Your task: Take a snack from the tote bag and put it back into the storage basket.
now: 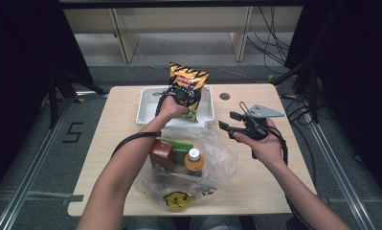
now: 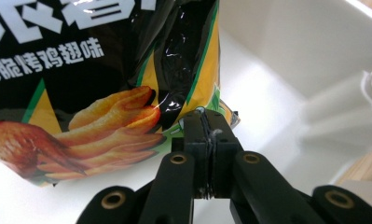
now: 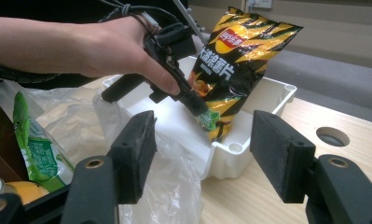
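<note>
A black and yellow crisp bag (image 1: pixel 188 84) stands upright in the white tray (image 1: pixel 145 103) at the table's far side. My left gripper (image 1: pixel 186 103) is shut on the bag's lower corner (image 2: pixel 207 109), its pads pressed together on the foil. The right gripper view shows the same grip on the crisp bag (image 3: pixel 237 60) from the side. My right gripper (image 1: pixel 229 120) hovers open to the right of the tray, over bare table, and its pads (image 3: pixel 134 149) have nothing between them.
A clear plastic bag (image 1: pixel 212 158) lies at the table's near middle with a brown carton (image 1: pixel 162 155), a green packet (image 1: pixel 181 146) and an orange bottle (image 1: pixel 194 162) in it. A round hole (image 1: pixel 224 96) sits in the tabletop right of the tray.
</note>
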A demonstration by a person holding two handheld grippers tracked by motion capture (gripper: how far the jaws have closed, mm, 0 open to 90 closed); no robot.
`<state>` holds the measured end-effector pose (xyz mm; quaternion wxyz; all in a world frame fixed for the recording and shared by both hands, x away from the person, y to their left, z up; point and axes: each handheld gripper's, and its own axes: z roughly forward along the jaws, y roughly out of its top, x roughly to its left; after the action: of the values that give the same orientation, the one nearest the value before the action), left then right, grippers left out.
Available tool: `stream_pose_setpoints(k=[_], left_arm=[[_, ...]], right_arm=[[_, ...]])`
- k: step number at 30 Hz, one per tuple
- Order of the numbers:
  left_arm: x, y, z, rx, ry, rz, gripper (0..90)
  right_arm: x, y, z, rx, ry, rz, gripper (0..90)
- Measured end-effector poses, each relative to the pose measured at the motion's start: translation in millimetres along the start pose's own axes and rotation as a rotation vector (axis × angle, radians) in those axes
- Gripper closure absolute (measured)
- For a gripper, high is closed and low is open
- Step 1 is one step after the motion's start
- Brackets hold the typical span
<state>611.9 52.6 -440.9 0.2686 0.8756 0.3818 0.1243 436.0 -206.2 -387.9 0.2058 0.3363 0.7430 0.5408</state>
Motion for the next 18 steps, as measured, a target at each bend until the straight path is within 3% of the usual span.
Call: stream_pose_setpoints(k=[9, 12, 15, 18], left_arm=[[-1.9, 6.3, 5.2, -0.013, 0.022, 0.018, 87.6], [-2.8, 7.7, 7.0, -0.02, 0.03, 0.009, 87.6], [-2.0, 9.2, 8.0, -0.023, 0.038, 0.023, 87.5], [-1.5, 9.8, 9.1, -0.03, 0.04, 0.016, 87.4]], right_arm=[[-1.7, -0.2, -2.4, 0.01, -0.015, 0.005, 41.1], [-0.7, -0.6, -2.4, 0.009, -0.001, 0.03, 41.1], [-4.5, -0.4, -2.1, -0.006, -0.021, -0.019, 41.2], [-4.5, -0.7, -2.1, -0.006, -0.02, -0.018, 41.1]])
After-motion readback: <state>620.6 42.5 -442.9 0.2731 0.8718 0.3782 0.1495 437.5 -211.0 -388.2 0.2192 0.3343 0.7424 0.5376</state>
